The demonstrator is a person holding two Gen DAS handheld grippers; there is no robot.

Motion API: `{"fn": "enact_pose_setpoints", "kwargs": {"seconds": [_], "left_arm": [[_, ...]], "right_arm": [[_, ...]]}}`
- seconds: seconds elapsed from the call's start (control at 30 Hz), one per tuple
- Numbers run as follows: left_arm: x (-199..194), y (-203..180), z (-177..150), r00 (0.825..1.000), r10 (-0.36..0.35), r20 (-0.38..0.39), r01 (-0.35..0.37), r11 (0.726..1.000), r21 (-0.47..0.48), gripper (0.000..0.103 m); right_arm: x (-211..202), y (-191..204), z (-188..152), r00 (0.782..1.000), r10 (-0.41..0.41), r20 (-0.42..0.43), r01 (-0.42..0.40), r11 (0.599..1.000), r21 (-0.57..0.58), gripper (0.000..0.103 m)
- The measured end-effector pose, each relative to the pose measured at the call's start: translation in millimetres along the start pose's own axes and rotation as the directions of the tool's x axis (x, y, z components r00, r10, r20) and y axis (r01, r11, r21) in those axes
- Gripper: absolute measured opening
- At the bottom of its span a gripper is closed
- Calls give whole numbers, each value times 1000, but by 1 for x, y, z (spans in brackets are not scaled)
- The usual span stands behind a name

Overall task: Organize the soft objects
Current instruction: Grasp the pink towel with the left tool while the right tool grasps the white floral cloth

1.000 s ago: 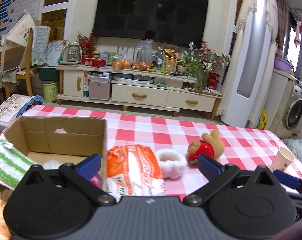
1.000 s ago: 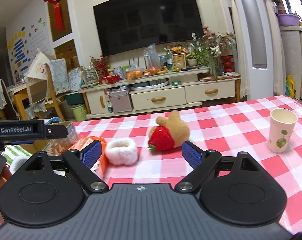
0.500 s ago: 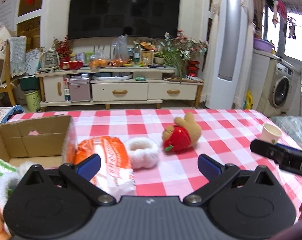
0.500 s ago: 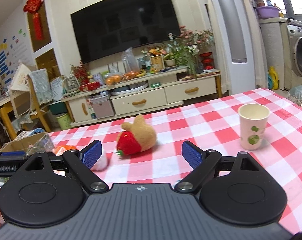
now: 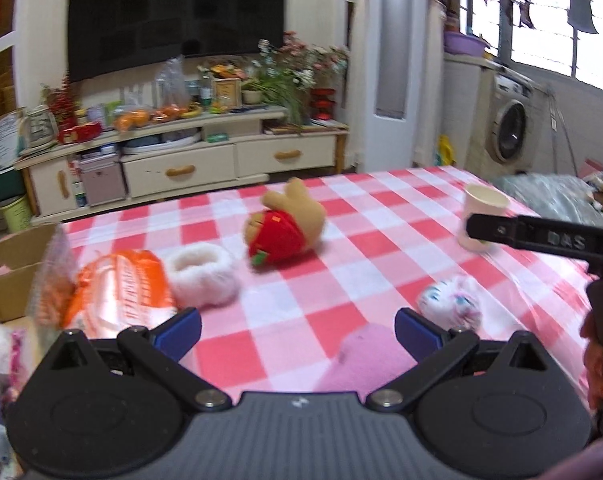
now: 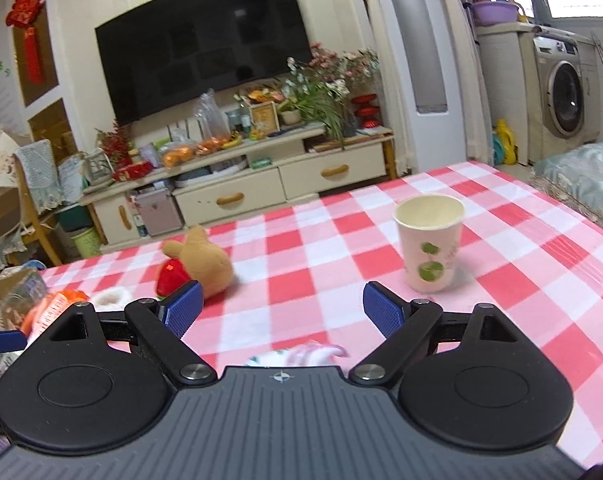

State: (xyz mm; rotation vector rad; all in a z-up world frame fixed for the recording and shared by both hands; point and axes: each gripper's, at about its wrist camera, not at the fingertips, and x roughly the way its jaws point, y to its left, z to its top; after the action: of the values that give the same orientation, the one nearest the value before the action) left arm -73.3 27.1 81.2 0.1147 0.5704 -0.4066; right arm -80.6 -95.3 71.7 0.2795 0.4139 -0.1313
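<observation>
A tan plush bear in red (image 5: pixel 287 226) lies mid-table; it also shows in the right wrist view (image 6: pixel 199 266). A white fluffy ring (image 5: pixel 201 274) sits left of it, by an orange plastic bag (image 5: pixel 121 292). A white patterned soft toy (image 5: pixel 451 306) and a pink soft thing (image 5: pixel 369 360) lie close in front of my left gripper (image 5: pixel 297 330), which is open and empty. My right gripper (image 6: pixel 281 306) is open and empty above the white toy (image 6: pixel 297 356). A cardboard box (image 5: pixel 9 268) with soft toys stands at far left.
A paper cup (image 6: pixel 429 242) stands on the red checked tablecloth (image 6: pixel 501 280) ahead of the right gripper. The right gripper's body (image 5: pixel 541 236) crosses the left wrist view at right. A TV cabinet (image 6: pixel 241 184) stands beyond the table.
Both grippers have swung right along the table. The box has slid to the left edge of view, and the white toy and pink thing have come into view. Both stay open.
</observation>
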Motion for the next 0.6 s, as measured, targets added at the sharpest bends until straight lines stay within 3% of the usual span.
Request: {"fn": "enact_pose_setpoints", "kwargs": {"seconds": [0.27, 0.6], "left_arm": [[15, -29, -13, 996, -64, -62, 69, 994, 86, 102], [38, -44, -24, 990, -55, -126, 73, 987, 142, 102]], "right_arm": [[2, -4, -14, 996, 19, -92, -19, 1000, 1, 103], [16, 0, -20, 977, 75, -201, -81, 996, -26, 103]]}}
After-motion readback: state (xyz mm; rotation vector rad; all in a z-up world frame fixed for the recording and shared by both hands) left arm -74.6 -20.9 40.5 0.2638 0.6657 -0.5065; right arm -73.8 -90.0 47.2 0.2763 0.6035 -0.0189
